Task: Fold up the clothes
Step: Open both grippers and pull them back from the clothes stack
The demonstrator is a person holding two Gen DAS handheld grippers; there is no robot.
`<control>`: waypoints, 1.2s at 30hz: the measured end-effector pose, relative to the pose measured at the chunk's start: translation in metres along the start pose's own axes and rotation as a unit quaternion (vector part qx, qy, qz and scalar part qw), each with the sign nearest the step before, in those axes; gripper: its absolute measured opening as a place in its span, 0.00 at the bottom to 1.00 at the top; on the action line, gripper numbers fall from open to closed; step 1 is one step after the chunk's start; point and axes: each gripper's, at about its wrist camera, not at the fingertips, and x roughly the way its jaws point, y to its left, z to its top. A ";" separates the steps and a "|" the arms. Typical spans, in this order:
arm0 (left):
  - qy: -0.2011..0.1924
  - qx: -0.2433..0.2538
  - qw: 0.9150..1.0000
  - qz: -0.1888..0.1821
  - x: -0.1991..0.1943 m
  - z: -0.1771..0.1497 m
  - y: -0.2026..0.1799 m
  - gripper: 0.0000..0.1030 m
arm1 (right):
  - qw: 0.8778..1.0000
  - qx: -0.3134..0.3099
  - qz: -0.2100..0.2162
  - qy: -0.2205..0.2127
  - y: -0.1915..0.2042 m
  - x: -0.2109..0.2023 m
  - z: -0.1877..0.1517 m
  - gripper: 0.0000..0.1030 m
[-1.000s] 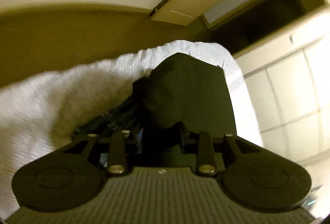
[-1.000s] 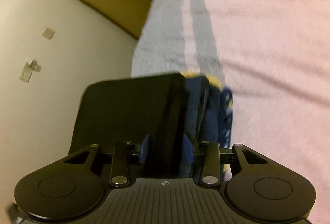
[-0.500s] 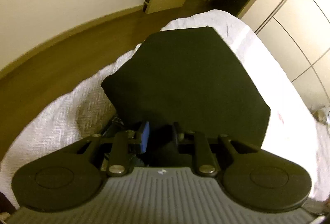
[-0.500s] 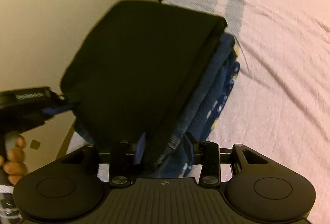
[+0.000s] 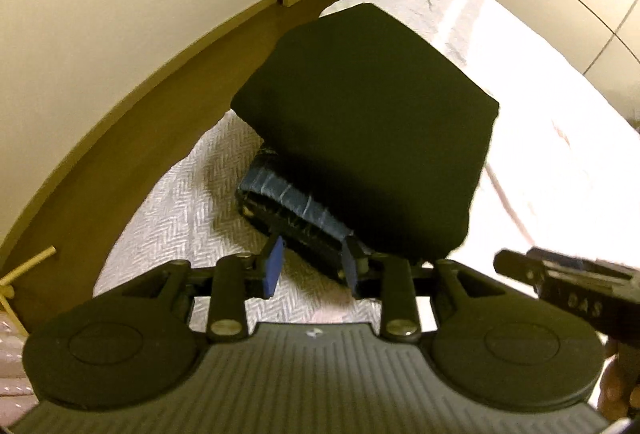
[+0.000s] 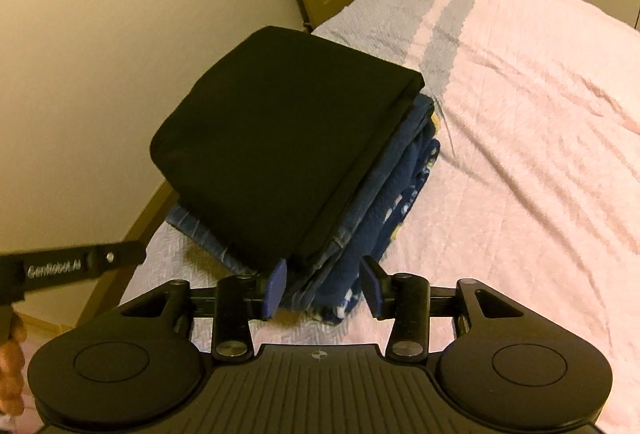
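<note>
A folded black garment point(image 6: 280, 138) tops a stack of blue clothes point(image 6: 384, 218) on the bed point(image 6: 540, 154) (pink cover). Left tongs point(image 5: 310, 266) and right tongs point(image 6: 322, 288) are opening, straddling the stack's near edge.

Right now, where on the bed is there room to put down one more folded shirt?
The widest bare patch is the pink blanket, right of the stack in the right wrist view. The white cover left of the stack is a narrower strip that ends at the bed's edge. It is crowded at the near corner, where the black folded garment tops the blue clothes.
</note>
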 end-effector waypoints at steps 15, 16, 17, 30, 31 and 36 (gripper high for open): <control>-0.063 0.003 0.997 0.045 -0.072 -0.036 -0.040 0.37 | 0.998 -0.059 -0.014 -0.029 0.003 -0.065 -0.032 0.57; -0.066 0.003 0.997 0.047 -0.076 -0.039 -0.045 0.37 | 0.997 -0.063 -0.014 -0.032 0.002 -0.071 -0.034 0.57; -0.069 0.002 0.996 0.049 -0.079 -0.041 -0.049 0.37 | 0.997 -0.066 -0.014 -0.034 0.001 -0.077 -0.036 0.57; -0.090 -0.023 0.992 0.088 -0.116 -0.087 -0.102 0.42 | 0.995 -0.093 0.001 -0.047 -0.035 -0.134 -0.063 0.71; -0.091 -0.025 0.991 0.090 -0.119 -0.091 -0.106 0.42 | 0.994 -0.095 0.002 -0.048 -0.037 -0.138 -0.065 0.71; -0.100 -0.037 0.989 0.101 -0.134 -0.109 -0.127 0.46 | 0.993 -0.108 0.008 -0.047 -0.050 -0.155 -0.075 0.72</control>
